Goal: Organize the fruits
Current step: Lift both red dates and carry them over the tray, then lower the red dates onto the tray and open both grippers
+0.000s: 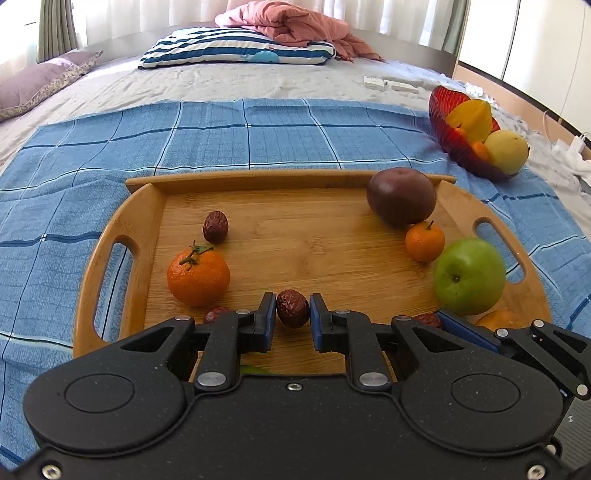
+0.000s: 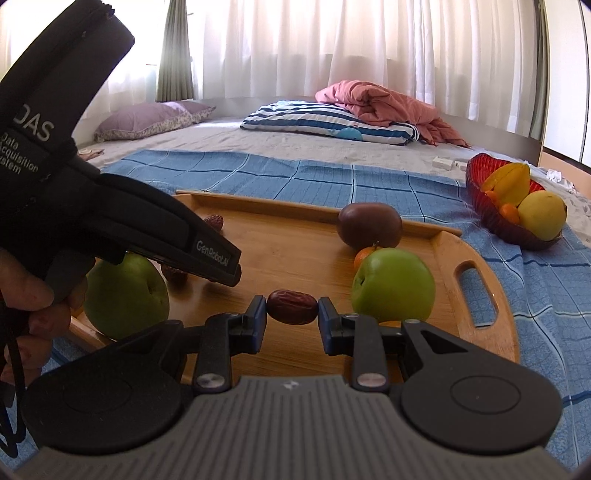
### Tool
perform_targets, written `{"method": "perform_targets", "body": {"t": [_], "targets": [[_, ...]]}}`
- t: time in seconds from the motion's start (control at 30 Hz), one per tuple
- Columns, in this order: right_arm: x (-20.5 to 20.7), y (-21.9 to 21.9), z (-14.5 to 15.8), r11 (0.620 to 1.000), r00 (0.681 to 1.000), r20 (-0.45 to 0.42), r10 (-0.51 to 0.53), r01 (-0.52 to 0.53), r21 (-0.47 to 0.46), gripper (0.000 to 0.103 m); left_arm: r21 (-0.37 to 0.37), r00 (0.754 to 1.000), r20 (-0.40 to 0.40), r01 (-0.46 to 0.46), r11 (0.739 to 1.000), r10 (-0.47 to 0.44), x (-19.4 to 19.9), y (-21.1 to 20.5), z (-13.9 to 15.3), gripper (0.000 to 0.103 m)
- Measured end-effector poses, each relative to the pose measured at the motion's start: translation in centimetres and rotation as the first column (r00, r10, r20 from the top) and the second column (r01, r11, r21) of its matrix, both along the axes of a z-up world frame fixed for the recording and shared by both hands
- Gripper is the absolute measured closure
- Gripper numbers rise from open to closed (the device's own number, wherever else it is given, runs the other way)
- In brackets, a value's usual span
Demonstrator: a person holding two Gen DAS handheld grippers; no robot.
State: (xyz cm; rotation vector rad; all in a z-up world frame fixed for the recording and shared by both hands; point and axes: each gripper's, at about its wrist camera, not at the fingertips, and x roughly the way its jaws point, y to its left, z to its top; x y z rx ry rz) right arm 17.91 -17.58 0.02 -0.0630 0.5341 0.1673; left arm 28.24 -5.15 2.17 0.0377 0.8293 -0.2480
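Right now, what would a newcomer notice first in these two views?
Each gripper pinches a wrinkled red date: the left gripper and right gripper, both low over the wooden tray. A bright green apple sits near the tray's right handle, and a red bowl of fruit rests beyond on the blue cloth.

You are looking at a honey-brown bamboo tray (image 1: 173, 206) with pale grain lines, set on a blue cloth (image 1: 110, 147) checked with dark and white lines over a grey bedsheet (image 1: 221, 85). On the tray you have wrinkled dark red dried dates (image 1: 215, 226), a bright orange mandarin with a green stem (image 1: 198, 277), a glossy green apple (image 1: 469, 275) and a dull purple-brown round fruit (image 1: 401, 196), while the ribbed red glass bowl (image 1: 441, 110) holds a yellow starfruit (image 1: 472, 118) and a pale yellow pear (image 1: 506, 151). Behind them you see a navy-and-white striped pillow (image 1: 236, 48), a salmon-pink crumpled quilt (image 1: 291, 26) and a mauve pillow with a floral edge (image 1: 33, 85).
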Motion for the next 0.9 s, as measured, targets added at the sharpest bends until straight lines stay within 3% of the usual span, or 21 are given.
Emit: {"method": "perform_targets", "body": {"t": [0.37,0.9], "targets": [[0.4,0.8,0.1,0.998,0.999,-0.020,0.029,-0.030,-0.050,0.068,0.004,1.000,-0.010,0.015,1.000,-0.015,0.5,-0.5,-0.2,0.084],[1.3,0.2,0.5,1.000,0.998,-0.060,0.019,-0.019,0.002,0.063,-0.010,1.000,-0.019,0.018,1.000,-0.018,0.4,-0.2,-0.1,0.084]]}}
